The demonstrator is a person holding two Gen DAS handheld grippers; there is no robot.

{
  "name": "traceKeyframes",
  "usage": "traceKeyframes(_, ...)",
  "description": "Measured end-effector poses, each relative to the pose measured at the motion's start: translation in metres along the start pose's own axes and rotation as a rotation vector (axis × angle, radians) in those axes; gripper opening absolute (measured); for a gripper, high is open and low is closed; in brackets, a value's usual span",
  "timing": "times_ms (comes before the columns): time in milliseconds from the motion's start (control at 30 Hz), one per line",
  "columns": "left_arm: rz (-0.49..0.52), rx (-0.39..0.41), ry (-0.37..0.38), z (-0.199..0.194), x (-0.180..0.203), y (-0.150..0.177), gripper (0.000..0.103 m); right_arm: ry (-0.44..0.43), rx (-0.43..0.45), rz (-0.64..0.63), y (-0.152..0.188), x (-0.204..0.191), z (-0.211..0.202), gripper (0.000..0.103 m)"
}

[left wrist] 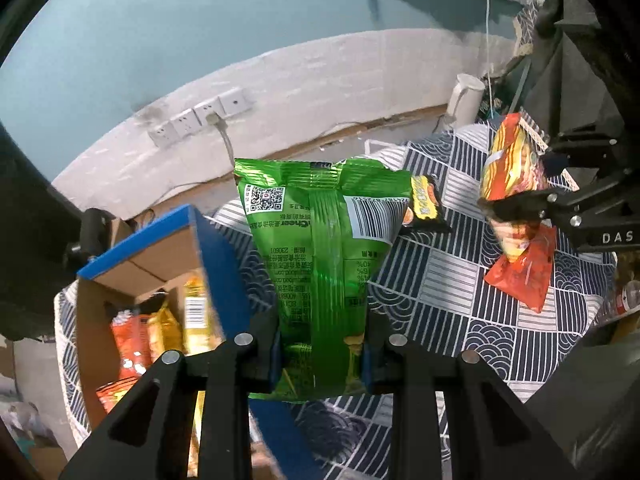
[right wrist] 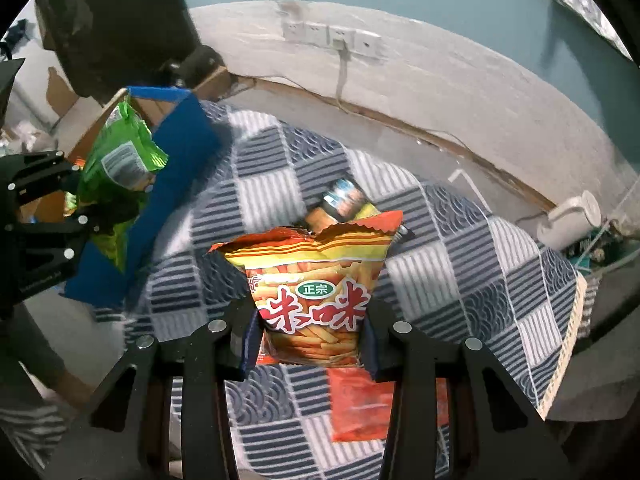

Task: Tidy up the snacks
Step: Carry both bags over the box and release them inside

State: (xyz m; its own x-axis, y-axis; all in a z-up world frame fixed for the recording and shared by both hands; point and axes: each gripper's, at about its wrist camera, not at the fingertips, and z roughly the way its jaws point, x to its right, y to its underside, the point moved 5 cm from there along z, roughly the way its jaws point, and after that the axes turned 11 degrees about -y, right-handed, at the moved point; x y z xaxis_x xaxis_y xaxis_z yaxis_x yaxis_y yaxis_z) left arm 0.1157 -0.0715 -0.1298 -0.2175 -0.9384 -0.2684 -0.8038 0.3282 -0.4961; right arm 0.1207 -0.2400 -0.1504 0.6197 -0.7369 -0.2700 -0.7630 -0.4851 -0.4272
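Snacks hang in both claws above a bench covered with a navy-and-white patterned cloth [right wrist: 460, 248]. The left claw [left wrist: 322, 354] is clamped on the lower end of a green snack bag [left wrist: 316, 248], which stands upright between its fingers with barcode and QR code facing the camera; the same bag shows at the left of the right wrist view [right wrist: 120, 168], lifted clear of the cloth. The right claw [right wrist: 310, 344] grips an orange-red bag of stick snacks [right wrist: 312, 280] by its lower part, the serrated top edge pointing up and away; from the left wrist view that bag [left wrist: 510, 184] hangs pinched in the black fingers over the right part of the bench.

A blue-sided cardboard box [left wrist: 160, 264] sits at the left edge of the bench, open at the top, with orange and yellow packets [left wrist: 168, 328] inside. The green bag is held just beside the box's blue wall.

On the cloth beneath the right claw lies a flat red packet [right wrist: 360, 408]. A small dark packet with yellow lettering [left wrist: 428, 206] lies near the far edge of the bench, partly hidden behind the green bag. A striped sleeve [right wrist: 28, 420] shows at the lower left of the right wrist view. Wall sockets [left wrist: 200, 120] sit on the white wall band behind the bench
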Motion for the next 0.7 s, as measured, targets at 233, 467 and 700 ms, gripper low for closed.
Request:
traceKeyframes(233, -0.071, 0.010, -0.016, -0.016, -0.044, 0.012, 0.029, -0.041, 0.004, -0.053, -0.023, -0.042, 0.009, 0.039)
traceKeyframes(467, -0.138, -0.008, -0.055, -0.015, -0.093, 0.031, 0.029, -0.084, 0.004, -0.099, -0.045, -0.080, 0.022, 0.039)
traceKeyframes(700, -0.186, -0.035, -0.084, -0.007, -0.126, 0.051, 0.029, -0.124, -0.010, -0.144, -0.070, -0.118, 0.042, 0.039)
